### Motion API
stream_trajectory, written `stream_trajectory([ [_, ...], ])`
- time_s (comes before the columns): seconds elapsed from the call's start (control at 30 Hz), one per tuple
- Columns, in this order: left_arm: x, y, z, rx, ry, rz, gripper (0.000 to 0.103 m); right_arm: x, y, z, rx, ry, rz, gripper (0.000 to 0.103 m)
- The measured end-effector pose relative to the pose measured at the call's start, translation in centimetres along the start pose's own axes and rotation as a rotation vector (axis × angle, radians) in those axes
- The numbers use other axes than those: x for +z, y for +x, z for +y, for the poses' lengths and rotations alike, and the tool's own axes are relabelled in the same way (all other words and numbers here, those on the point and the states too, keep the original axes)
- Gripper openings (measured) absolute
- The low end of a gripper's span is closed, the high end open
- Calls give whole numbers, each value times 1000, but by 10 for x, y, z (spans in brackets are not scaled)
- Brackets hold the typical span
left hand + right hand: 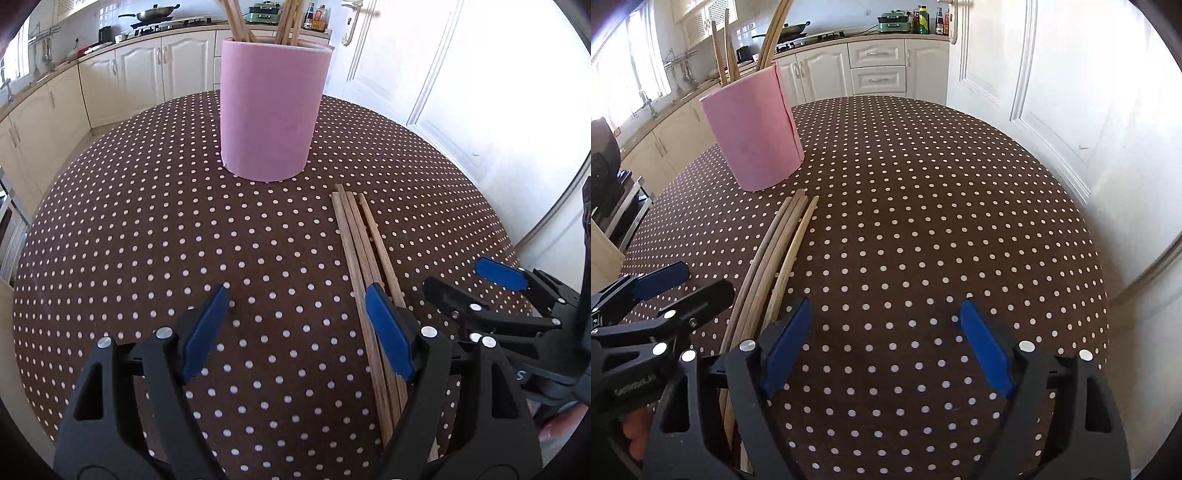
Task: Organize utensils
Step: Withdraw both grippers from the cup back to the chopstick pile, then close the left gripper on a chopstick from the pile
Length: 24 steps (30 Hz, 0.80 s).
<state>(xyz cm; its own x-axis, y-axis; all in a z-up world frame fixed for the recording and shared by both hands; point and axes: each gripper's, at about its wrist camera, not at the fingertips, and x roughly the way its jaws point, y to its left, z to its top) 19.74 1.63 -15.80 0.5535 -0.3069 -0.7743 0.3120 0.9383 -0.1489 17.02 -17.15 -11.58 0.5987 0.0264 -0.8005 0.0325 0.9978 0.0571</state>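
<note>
A tall pink holder (273, 110) (753, 136) stands on the brown dotted tablecloth (147, 240) with several wooden chopsticks upright in it. Several more chopsticks (364, 251) (775, 251) lie in a bundle on the cloth, near the holder's base and running toward me. My left gripper (297, 295) is open and empty just above the cloth; the bundle passes under its right finger (388, 332). My right gripper (886, 308) is also open and empty, with the bundle beside its left finger (786, 343). Each gripper shows in the other's view (465, 277) (698, 280), close on either side of the bundle.
Cream kitchen cabinets (879, 66) and a counter with a wok on the hob (155, 14) and bottles (923, 20) run behind the table. A white panelled door (461, 74) stands close to the table's right edge. A dark object (604, 170) sits at the left.
</note>
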Motion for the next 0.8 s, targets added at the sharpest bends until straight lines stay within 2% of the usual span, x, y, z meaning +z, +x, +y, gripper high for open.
stream_trajectory([
  [0.27, 12, 12, -1, -17, 0, 11, 76, 3, -2, -14, 6, 10, 5, 79],
  [0.47, 22, 24, -19, 59, 79, 50, 76, -5, -11, -19, 5, 24, 6, 79],
  [0.6, 36, 34, -19, 64, 32, 115, 76, -8, -15, -20, 10, 17, 7, 79],
  [0.8, 54, 46, -27, 113, 33, 182, 76, -14, -21, -11, 28, -3, 11, 79],
])
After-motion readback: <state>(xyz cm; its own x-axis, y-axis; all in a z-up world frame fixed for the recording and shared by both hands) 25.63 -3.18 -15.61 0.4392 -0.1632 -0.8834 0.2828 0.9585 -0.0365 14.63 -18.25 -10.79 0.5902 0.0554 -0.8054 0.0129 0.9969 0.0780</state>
